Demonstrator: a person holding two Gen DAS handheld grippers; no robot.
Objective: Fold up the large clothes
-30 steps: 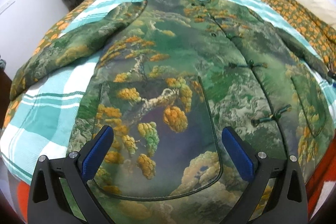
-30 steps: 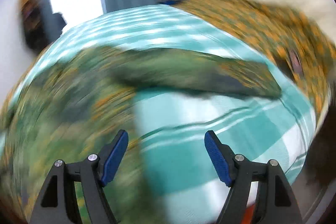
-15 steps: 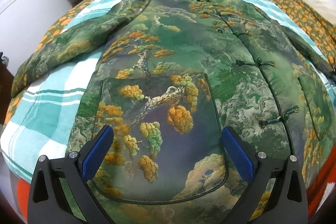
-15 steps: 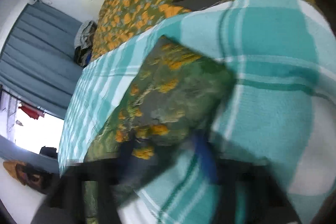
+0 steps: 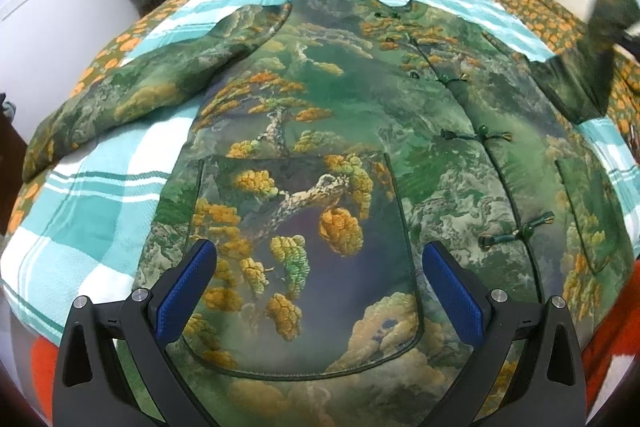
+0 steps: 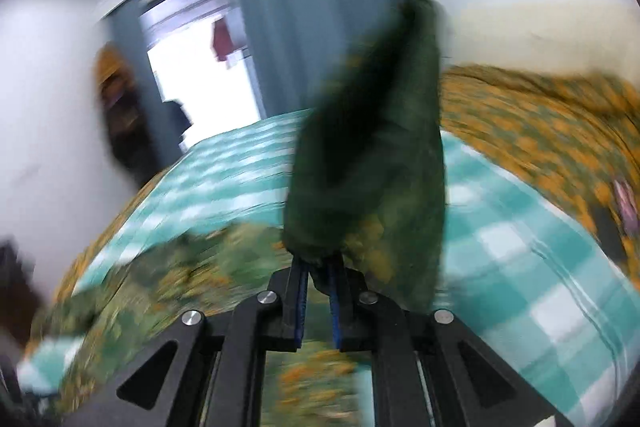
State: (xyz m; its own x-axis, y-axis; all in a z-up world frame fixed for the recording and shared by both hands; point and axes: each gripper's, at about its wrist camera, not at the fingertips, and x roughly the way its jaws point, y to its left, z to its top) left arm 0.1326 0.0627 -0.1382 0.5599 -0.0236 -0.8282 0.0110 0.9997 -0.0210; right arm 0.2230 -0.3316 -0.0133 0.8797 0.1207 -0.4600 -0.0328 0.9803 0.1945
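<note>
Green brocade jacket (image 5: 340,131) lies spread front-up on the teal checked blanket (image 5: 92,211). Its right sleeve (image 6: 372,163) is lifted off the bed, pinched between the nearly closed fingers of the right gripper (image 6: 318,283). Over the near hem, the left gripper (image 5: 318,291) hovers wide apart, holding nothing.
</note>
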